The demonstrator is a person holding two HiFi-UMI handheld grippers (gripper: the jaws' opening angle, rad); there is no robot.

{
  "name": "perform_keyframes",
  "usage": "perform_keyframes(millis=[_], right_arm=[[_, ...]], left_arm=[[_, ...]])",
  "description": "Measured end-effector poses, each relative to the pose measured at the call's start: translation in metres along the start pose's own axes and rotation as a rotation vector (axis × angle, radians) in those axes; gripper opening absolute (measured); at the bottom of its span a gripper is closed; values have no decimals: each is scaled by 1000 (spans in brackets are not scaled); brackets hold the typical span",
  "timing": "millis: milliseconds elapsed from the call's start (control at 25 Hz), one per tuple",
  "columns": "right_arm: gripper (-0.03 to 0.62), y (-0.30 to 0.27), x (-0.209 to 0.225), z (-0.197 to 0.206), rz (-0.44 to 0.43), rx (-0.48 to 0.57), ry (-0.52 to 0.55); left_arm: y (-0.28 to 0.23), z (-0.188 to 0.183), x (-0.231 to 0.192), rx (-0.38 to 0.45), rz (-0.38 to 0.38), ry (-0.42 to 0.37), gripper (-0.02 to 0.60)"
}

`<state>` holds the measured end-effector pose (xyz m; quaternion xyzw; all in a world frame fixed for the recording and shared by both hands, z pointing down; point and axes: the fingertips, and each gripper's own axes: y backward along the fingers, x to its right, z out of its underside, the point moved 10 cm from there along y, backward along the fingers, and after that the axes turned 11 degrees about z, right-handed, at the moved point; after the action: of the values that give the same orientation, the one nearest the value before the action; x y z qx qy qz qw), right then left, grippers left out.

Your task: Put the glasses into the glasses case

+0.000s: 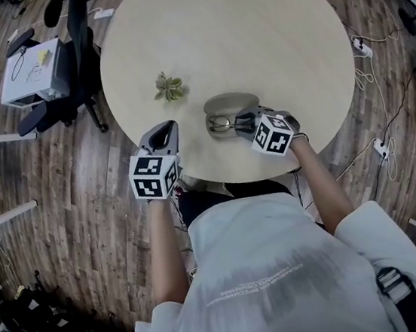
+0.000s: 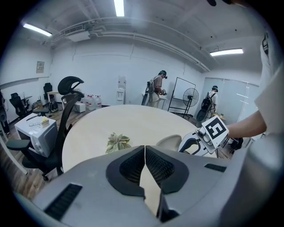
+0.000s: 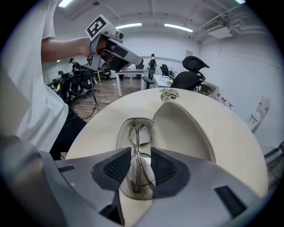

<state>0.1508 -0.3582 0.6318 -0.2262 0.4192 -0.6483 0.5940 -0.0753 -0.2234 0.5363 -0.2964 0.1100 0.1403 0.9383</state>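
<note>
Bare table [image 1: 250,27] beyond the open glasses case [image 1: 230,102] — one small plant [image 1: 169,87] to its left.

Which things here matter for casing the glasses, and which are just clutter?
Job: glasses, lying in the open glasses case; right gripper, jaws on the glasses.
Lying about: small plant on the table; office chair beside it; left gripper, shut and empty.

Left claw [image 1: 163,135] is pointing forward, jaws pressing together with nothing between them; right claw [image 1: 244,122] is angling inward to the left, jaws gripping the glasses [image 3: 140,133]; both bare forearms are stretching forward from the torso
</note>
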Motion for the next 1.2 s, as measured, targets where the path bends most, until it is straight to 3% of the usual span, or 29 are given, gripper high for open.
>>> perform_keyframes(millis=[200, 600, 880, 1000, 1200], right_arm=[[150, 13, 10, 0, 46, 39, -49], [149, 60, 52, -10, 185, 193, -327], [59, 116, 72, -29, 502, 180, -461], [2, 147, 75, -38, 636, 231, -556], [1, 181, 58, -38, 774, 293, -706]], left_arm=[[1, -3, -1, 12, 12, -11, 14], [12, -17, -18, 8, 39, -70, 15], [15, -58, -30, 24, 101, -175, 15], [18, -83, -32, 53, 129, -237, 15], [25, -118, -29, 96, 186, -337, 14]])
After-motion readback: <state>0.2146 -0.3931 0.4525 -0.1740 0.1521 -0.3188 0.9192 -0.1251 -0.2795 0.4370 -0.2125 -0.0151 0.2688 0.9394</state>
